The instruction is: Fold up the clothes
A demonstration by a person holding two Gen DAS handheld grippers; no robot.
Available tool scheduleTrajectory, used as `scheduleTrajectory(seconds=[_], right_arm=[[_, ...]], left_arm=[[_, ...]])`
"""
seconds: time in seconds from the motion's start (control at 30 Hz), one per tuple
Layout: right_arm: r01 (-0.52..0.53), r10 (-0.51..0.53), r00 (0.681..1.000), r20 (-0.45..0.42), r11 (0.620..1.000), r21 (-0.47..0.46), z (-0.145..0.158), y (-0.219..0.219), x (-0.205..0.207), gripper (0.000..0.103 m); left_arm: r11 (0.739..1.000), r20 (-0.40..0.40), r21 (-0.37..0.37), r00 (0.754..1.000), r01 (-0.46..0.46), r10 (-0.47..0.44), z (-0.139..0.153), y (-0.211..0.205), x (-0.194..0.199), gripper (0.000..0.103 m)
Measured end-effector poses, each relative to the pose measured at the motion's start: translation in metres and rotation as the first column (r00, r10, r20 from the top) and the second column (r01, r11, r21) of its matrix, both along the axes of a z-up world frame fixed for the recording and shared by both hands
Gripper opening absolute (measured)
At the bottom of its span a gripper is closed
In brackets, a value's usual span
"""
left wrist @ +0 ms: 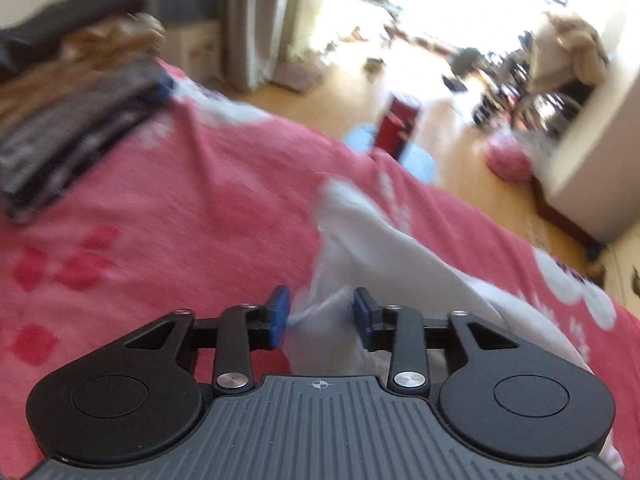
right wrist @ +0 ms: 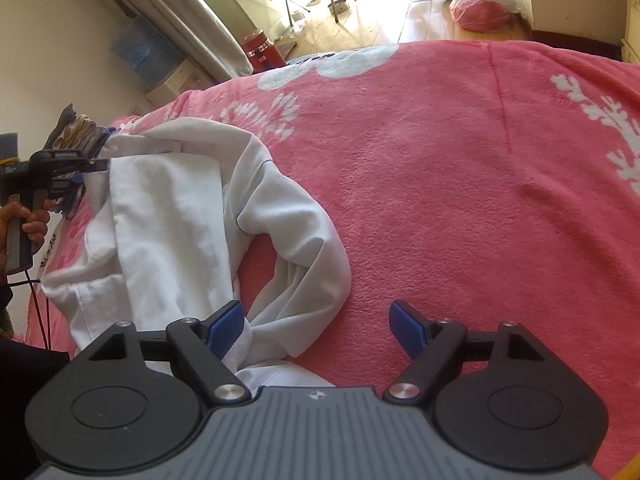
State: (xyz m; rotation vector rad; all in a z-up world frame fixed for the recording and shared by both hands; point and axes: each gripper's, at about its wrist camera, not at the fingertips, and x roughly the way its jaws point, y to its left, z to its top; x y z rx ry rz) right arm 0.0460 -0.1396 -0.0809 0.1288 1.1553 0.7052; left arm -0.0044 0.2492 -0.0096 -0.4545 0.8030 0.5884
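A white long-sleeved garment (right wrist: pixel 172 216) lies crumpled on the pink blanket (right wrist: pixel 460 184), one sleeve curling in a loop toward me. My right gripper (right wrist: pixel 318 328) is open just above the blanket, its left fingertip over the sleeve end, nothing between its pads. My left gripper (left wrist: pixel 320 316) has a bunch of the white garment (left wrist: pixel 384 248) pinched between its blue pads, with the jaws only partly closed around the fabric. In the right wrist view the left gripper (right wrist: pixel 80 176) sits at the garment's far left edge, held by a person's hand (right wrist: pixel 28 220).
A stack of folded dark and brown clothes (left wrist: pixel 72 120) sits on the blanket at the back left. Beyond the bed edge are a red canister (right wrist: pixel 260 50), a blue box (right wrist: pixel 144 52), curtains, a pink bag (right wrist: pixel 484 12) and wooden floor.
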Motion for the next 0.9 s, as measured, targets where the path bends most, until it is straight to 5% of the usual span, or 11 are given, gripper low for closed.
scheduleTrajectory(seconds=[0.13,0.2,0.27,0.37,0.47,0.53,0.63,0.7,0.77,0.83,0.9], right_arm=[[-0.024,0.022,0.999,0.043,0.999,0.041,0.01,0.001,-0.004,0.082],[-0.079,0.073,0.993,0.089,0.995,0.069,0.021,0.005,-0.011,0.082],[-0.119,0.111,0.986,0.125,0.991,0.06,0.026,0.011,-0.017,0.082],[-0.128,0.122,0.984,0.134,0.991,0.037,0.025,0.015,-0.018,0.082],[-0.082,0.079,0.992,0.098,0.996,0.031,0.018,0.011,-0.012,0.082],[-0.049,0.046,0.996,0.076,0.998,0.04,0.014,0.003,-0.01,0.082],[-0.016,0.013,0.998,0.059,0.999,0.042,0.012,-0.008,-0.005,0.082],[-0.002,0.0,0.999,0.053,0.999,0.042,0.01,-0.012,-0.003,0.082],[0.008,-0.01,0.999,0.044,0.999,0.048,0.009,-0.015,-0.002,0.082],[0.014,-0.016,0.999,0.036,0.998,0.054,0.007,-0.017,-0.002,0.082],[0.015,-0.017,0.999,0.034,0.998,0.054,0.005,-0.017,-0.003,0.082]], left_arm=[[0.999,0.025,0.034,1.0,0.013,-0.014,0.012,-0.002,-0.004,0.042],[0.987,0.025,0.062,0.988,0.15,-0.152,0.018,-0.021,0.004,0.043],[0.927,0.008,0.058,0.929,0.37,-0.371,0.021,-0.055,0.014,0.051],[0.734,-0.033,0.05,0.736,0.677,-0.676,0.017,-0.121,0.018,0.058],[0.449,-0.074,0.032,0.45,0.893,-0.89,0.012,-0.189,0.019,0.067],[0.249,-0.097,0.011,0.249,0.968,-0.964,0.006,-0.231,0.018,0.067],[0.054,-0.124,-0.035,0.049,0.998,-0.991,-0.012,-0.274,0.011,0.068],[-0.044,-0.145,-0.046,-0.05,0.998,-0.988,-0.024,-0.292,0.004,0.068],[-0.109,-0.166,-0.036,-0.114,0.993,-0.98,-0.035,-0.302,-0.002,0.068],[-0.134,-0.199,-0.012,-0.133,0.991,-0.971,-0.044,-0.307,-0.006,0.062],[-0.111,-0.217,0.0,-0.108,0.994,-0.97,-0.049,-0.307,-0.005,0.035]])
